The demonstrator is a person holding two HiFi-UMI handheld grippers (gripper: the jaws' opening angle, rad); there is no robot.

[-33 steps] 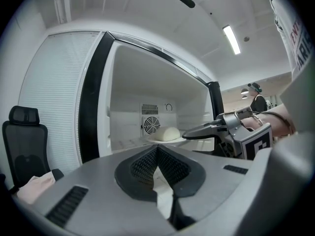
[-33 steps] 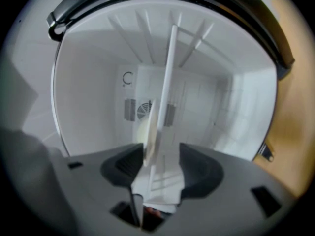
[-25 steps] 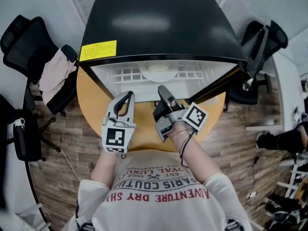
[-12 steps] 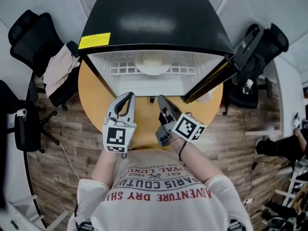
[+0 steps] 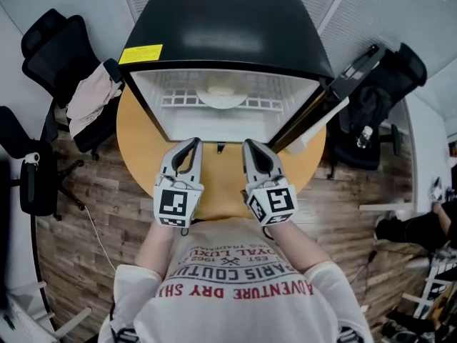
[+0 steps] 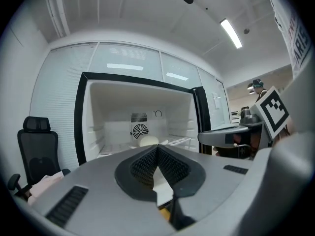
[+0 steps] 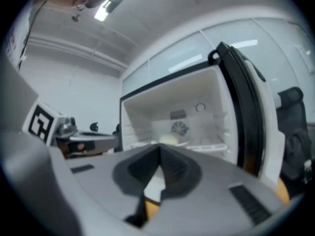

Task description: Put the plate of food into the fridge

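while plate of food (image 5: 221, 93) sits in open fridge (image 5: 214, 34), left gripper (image 5: 190, 145) and right gripper (image 5: 252, 146) hover outside, both pressed together, empty.

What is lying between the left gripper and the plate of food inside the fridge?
Nothing blocks the way. In the head view, only the bare white inside of the open fridge separates the left gripper from the plate of food.

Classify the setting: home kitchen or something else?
Probably an office or lab space, not a kitchen: a mini fridge, door open, stands on a round wooden table, black swivel office chairs flank it, and the walls are pale panelled partitions.
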